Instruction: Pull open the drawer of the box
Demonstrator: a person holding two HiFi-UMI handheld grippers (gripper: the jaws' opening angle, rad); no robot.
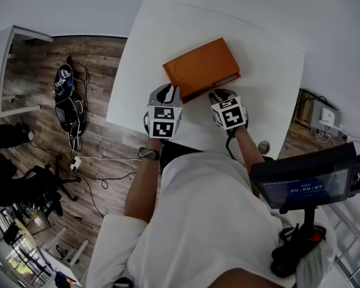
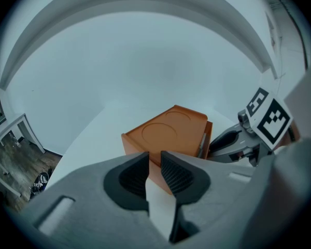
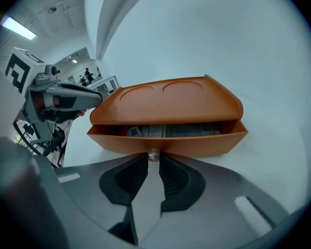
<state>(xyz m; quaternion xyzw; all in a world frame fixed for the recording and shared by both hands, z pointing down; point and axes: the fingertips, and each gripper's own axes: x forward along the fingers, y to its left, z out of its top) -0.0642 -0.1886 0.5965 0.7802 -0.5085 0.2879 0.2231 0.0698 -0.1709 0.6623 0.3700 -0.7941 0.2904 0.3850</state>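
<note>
Barely showing, papers (image 3: 171,130) in the drawer (image 3: 166,142) are unreadable.

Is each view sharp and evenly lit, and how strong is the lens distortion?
Head view: soft even light, the orange box is sharp, the table edges bow outward. Left gripper view: hazy and pale, with dark rounded corners. Right gripper view: the drawer front curves strongly, its knob is fairly sharp.

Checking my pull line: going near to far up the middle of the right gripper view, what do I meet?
right gripper → knob → drawer front → papers inside the drawer → box top
</note>
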